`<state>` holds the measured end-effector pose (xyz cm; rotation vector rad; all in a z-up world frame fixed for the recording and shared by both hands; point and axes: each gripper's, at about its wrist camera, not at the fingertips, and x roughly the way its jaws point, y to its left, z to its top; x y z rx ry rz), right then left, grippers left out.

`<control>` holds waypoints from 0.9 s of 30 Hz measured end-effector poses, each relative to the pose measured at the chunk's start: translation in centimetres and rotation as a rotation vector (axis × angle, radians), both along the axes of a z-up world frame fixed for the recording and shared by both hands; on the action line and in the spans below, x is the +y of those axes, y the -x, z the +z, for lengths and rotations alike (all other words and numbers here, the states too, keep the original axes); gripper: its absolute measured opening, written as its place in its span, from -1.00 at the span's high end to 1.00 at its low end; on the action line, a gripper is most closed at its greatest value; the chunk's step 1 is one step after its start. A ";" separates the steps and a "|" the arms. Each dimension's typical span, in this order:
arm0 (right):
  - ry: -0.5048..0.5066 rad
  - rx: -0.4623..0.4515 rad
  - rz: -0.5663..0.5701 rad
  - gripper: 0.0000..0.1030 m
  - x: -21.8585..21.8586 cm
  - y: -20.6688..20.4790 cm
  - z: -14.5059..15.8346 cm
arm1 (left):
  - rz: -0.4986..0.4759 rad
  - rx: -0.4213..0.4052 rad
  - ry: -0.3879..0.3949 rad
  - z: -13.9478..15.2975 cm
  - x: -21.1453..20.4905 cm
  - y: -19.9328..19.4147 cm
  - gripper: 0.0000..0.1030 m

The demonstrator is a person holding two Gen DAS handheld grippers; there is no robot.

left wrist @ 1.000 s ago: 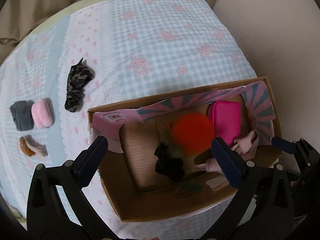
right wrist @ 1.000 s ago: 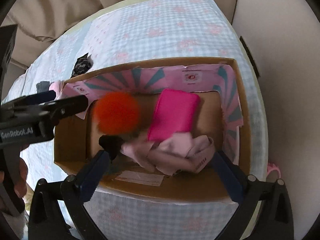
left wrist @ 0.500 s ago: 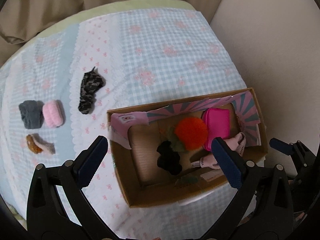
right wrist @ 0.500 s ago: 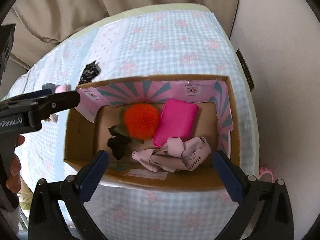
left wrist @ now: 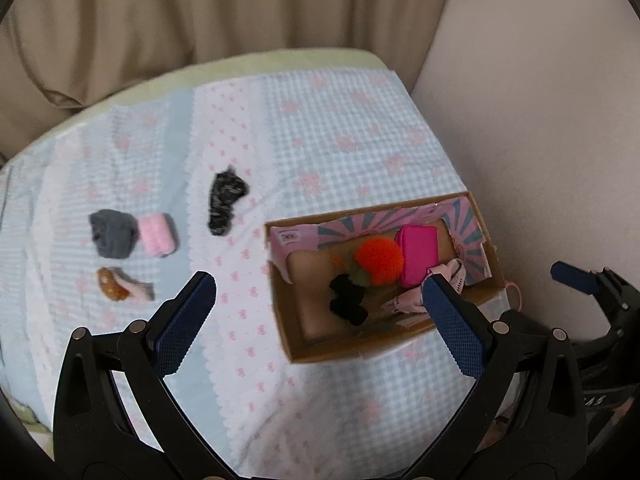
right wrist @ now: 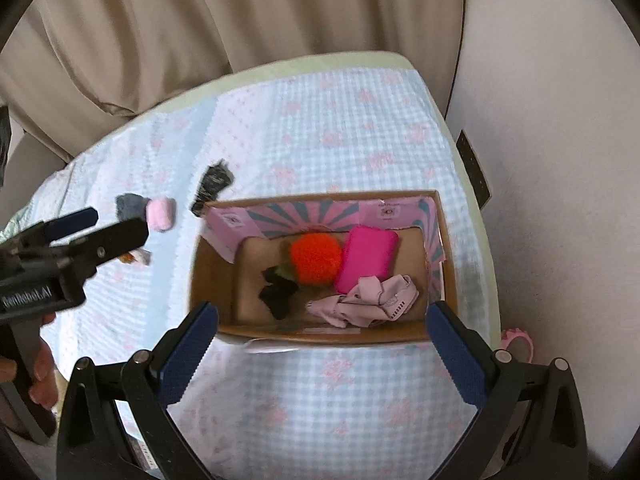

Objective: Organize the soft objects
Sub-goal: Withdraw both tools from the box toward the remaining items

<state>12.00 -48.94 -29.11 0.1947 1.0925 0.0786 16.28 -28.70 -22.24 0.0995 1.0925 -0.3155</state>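
Beige curtains (left wrist: pixel 160 20) hang behind a bed with a blue checked blanket (left wrist: pixel 340 140) that has pink flowers on it. At about 3 o'clock in the left wrist view sits a cardboard box (left wrist: pixel 320 350) with pink and teal flaps. Inside it lie a fuzzy orange ball (left wrist: pixel 379 257), a bright pink pouch (left wrist: pixel 418 254), a black soft thing (left wrist: pixel 347 300) and a pale pink cloth (right wrist: pixel 362 300) — all close together.

More soft things wait on the blanket, well apart from the box. At about 9 o'clock a grey bundle (left wrist: pixel 112 233) touches a pink fluffy roll (left wrist: pixel 157 235). Just below them is a small brown and pink piece (left wrist: pixel 122 285). A black patterned sock (left wrist: pixel 225 199) lies near 11 o'clock from the box.

Both tongs hang above the bed. The left gripper (left wrist: pixel 316 304) is spread wide and holds nothing. The right gripper (right wrist: pixel 322 332) is spread wide too — nothing is between its blue pads (right wrist: pixel 452 360). A hand (right wrist: pixel 38 372) holds the left tool's handle at 9 o'clock in the right wrist view.
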 end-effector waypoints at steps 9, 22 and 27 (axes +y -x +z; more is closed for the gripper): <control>0.009 -0.150 -0.003 -1.00 3.6 2.3 7.4 | 0.089 -0.153 -0.015 6.9 6.9 5.3 -0.99; -0.030 -0.289 0.067 -1.00 14.7 2.4 11.7 | 0.296 -0.221 0.029 9.9 22.8 7.5 -0.99; -0.068 -0.305 0.039 -1.00 19.9 2.0 11.7 | 0.289 -0.207 0.038 9.7 29.7 6.3 -0.99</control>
